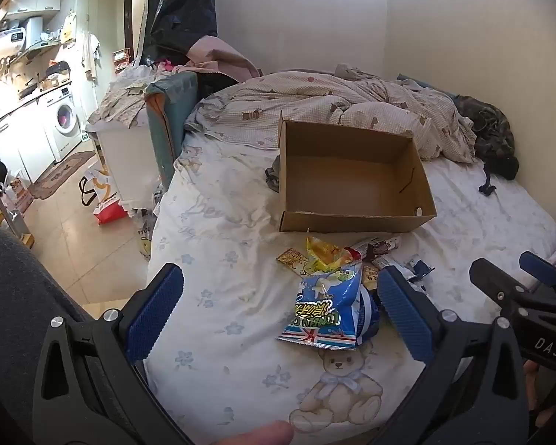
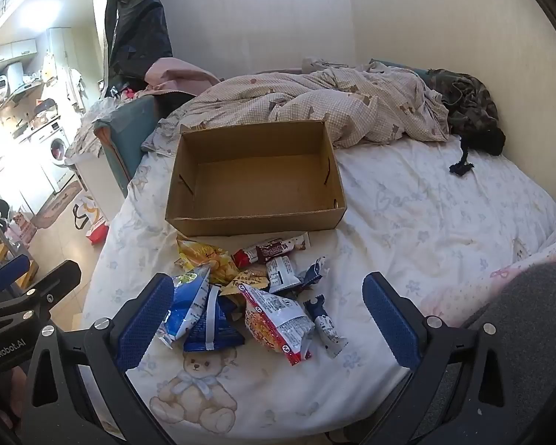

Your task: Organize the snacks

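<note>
Both sets of jaws stood wide apart with nothing between them, hovering over the near edge of the bed (image 2: 426, 200) and tipped downward. The snack heap (image 2: 255, 293) lay just ahead of them on the teddy-bear sheet, touching neither tool. The left gripper (image 1: 281, 315) had the blue chip bag (image 1: 326, 307) almost straight in front, its long axis running away from the jaws toward the box. The right gripper (image 2: 267, 319) faced the red-and-white packet (image 2: 278, 319), which lay slantwise, with a small dark-blue sachet (image 2: 324, 322) beside it toward the right-hand pad. By my reckoning each hand was about equally near its own side of the pile. Farther on lay a yellow bag (image 2: 200, 256) and a brown-and-red bar (image 2: 274, 250). Beyond them, close behind the heap, the cardboard box (image 2: 255, 218) sat open and empty. The rumpled quilt (image 2: 333, 107) lay behind it.
</note>
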Available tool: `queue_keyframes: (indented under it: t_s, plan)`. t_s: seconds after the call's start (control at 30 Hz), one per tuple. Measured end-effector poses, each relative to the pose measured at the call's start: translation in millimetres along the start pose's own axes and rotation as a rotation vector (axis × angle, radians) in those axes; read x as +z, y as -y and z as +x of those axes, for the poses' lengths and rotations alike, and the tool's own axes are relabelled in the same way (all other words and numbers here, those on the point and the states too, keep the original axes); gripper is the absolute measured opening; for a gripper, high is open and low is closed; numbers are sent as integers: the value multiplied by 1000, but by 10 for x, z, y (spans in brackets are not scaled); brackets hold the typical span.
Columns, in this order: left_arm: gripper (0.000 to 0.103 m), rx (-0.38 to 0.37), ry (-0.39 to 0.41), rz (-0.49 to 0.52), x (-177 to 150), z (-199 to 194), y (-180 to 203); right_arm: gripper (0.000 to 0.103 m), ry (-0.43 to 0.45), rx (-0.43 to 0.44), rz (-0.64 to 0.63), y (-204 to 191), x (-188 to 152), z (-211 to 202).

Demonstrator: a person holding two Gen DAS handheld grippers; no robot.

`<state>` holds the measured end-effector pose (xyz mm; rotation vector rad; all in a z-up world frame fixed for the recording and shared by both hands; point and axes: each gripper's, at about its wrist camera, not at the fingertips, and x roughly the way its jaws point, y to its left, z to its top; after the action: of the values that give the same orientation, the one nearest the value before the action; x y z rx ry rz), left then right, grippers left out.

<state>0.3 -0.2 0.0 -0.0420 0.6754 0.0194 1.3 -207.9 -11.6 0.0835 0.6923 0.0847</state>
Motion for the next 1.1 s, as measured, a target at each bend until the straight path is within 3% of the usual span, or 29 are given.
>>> queue_keyframes:
  t_s: [1.1]
  plan:
    - [103,3,7,6,0,-1,1,103,-1,4,-2,3,16,-4]
